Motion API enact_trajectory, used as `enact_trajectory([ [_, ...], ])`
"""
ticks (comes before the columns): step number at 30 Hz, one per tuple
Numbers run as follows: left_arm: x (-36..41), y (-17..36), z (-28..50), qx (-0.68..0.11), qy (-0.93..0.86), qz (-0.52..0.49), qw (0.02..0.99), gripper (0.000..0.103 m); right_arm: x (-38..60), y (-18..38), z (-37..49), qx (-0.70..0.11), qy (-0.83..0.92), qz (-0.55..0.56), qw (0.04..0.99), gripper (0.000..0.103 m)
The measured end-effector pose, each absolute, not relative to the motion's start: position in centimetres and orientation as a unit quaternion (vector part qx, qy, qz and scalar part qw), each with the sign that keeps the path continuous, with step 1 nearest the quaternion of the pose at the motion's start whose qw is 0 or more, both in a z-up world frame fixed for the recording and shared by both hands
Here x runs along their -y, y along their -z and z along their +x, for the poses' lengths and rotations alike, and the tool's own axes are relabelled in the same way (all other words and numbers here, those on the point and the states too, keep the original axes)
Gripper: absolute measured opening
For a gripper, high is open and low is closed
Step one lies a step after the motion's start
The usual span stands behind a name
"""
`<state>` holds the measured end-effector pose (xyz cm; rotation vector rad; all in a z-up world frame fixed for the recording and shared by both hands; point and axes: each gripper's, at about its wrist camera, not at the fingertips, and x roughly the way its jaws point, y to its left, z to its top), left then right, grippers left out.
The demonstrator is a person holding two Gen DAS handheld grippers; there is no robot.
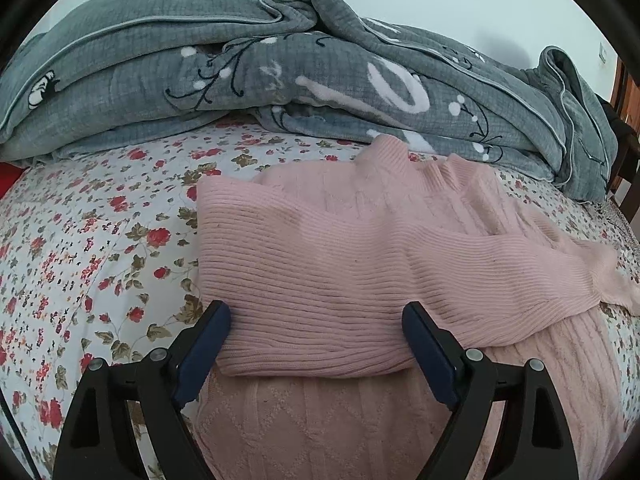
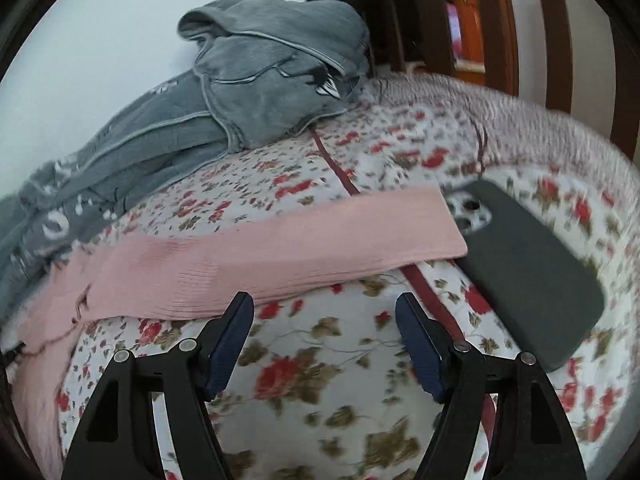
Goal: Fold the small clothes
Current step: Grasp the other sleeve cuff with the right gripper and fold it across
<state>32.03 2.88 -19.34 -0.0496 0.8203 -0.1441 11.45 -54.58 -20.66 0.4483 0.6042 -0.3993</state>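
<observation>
A pink knit sweater [image 1: 320, 240] lies flat on the flowered bedsheet [image 1: 80, 240], with one ribbed sleeve folded across its body. My left gripper [image 1: 316, 312] hovers over the near part of that folded sleeve, its jaws wide apart and the cloth lying loose between them. In the right wrist view the other pink sleeve [image 2: 280, 248] stretches out straight across the sheet, its cuff reaching a phone. My right gripper [image 2: 324, 300] is open just short of that sleeve, with only the bedsheet [image 2: 320, 380] between its fingers.
A bunched grey blanket [image 1: 240, 60] fills the far side of the bed and shows again in the right wrist view [image 2: 260, 80]. A dark phone [image 2: 528, 272] lies face down beside the sleeve's cuff. Brown wooden rails [image 2: 500, 20] stand beyond the bed's end.
</observation>
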Motion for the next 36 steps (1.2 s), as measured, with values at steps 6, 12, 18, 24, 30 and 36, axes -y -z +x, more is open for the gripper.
enact_trajectory([
  [6, -3.1, 19.5, 32.2, -0.401, 0.076, -0.033, 0.912, 0.088, 56.2, 20.8, 12.5, -0.286, 0.190, 0.240, 0.908, 0.072],
  [12, -3.2, 19.6, 32.1, -0.400, 0.077, -0.034, 0.913, 0.088, 58.2, 20.3, 14.3, -0.303, 0.215, 0.233, 0.899, 0.051],
  [18, -3.5, 19.3, 31.9, -0.393, 0.083, -0.045, 0.915, 0.088, 58.7, 19.6, 15.6, -0.313, 0.240, 0.196, 0.898, 0.006],
  [24, -5.1, 18.6, 31.1, -0.366, 0.082, -0.091, 0.922, 0.088, 55.3, 14.2, 16.0, -0.275, 0.268, 0.120, 0.915, 0.006],
  [30, -7.9, 17.1, 29.1, -0.320, 0.073, -0.142, 0.934, 0.088, 48.0, 6.5, 17.8, -0.237, 0.264, 0.055, 0.933, 0.006],
  [36, -12.3, 16.4, 27.7, -0.299, 0.014, -0.153, 0.942, 0.088, 37.3, 1.4, 20.6, -0.206, 0.203, 0.013, 0.957, 0.006],
])
